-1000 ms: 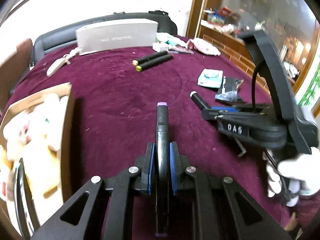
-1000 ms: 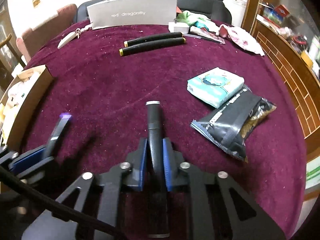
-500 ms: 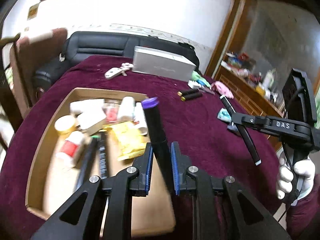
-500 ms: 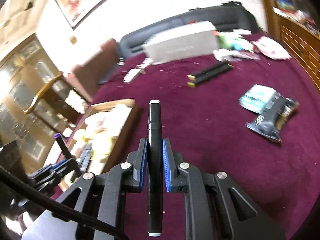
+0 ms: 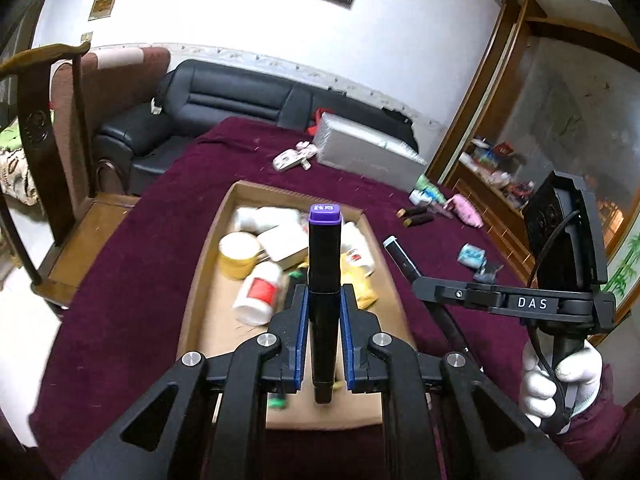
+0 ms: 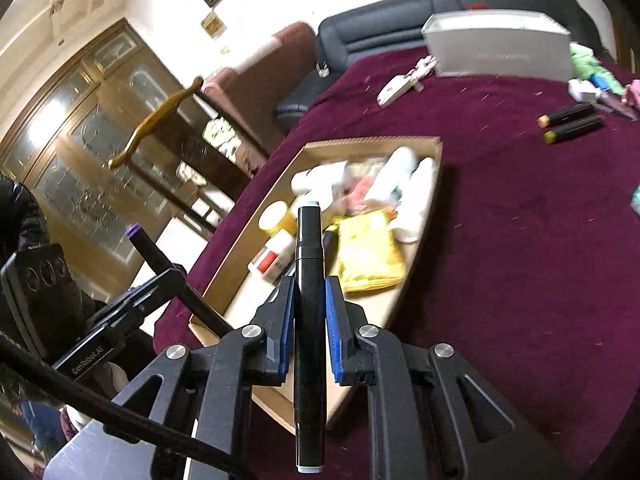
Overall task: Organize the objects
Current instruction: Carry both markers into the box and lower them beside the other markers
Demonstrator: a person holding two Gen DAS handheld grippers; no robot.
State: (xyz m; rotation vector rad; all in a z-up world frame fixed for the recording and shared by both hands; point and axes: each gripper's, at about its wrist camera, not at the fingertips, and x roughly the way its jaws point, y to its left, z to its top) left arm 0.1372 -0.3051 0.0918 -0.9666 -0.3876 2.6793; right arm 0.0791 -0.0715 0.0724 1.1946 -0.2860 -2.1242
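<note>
**Two markers held over the cardboard tray**

While we look along the left gripper [image 5: 324, 304], we see its blue pads pressed against both sides of a black marker with a purple cap [image 5: 324, 264], which stands up out of the narrow jaws over the cardboard tray [image 5: 208, 248]. That tray sits on the maroon tablecloth [image 5: 152, 248] and holds a yellow-lidded jar [image 5: 239, 251], a white bottle with a red label [image 5: 259, 294], a yellow packet [image 6: 370, 248] and several other white containers, blurred. To the left of the table we find a wooden chair [image 5: 52, 168], and behind the table a black sofa [image 5: 224, 100]. At the far edge of the cloth lie a white remote [image 5: 289, 159] and a long grey box [image 5: 368, 156].

Further right, two more dark markers with yellowish caps [image 5: 416, 216] lie side by side on the cloth, well apart from the tray, and beyond them a small teal packet [image 5: 472, 256].

At the right we meet the right gripper [image 6: 310, 300], carried in a white-gloved hand [image 5: 560, 380]. Its jaws are likewise narrow, closed on a black marker with a pale grey cap [image 6: 308, 280], held above the near right part of the tray. From its own camera this marker points over the tray's contents, and the left gripper with its purple-capped marker shows low at the left edge.
</note>
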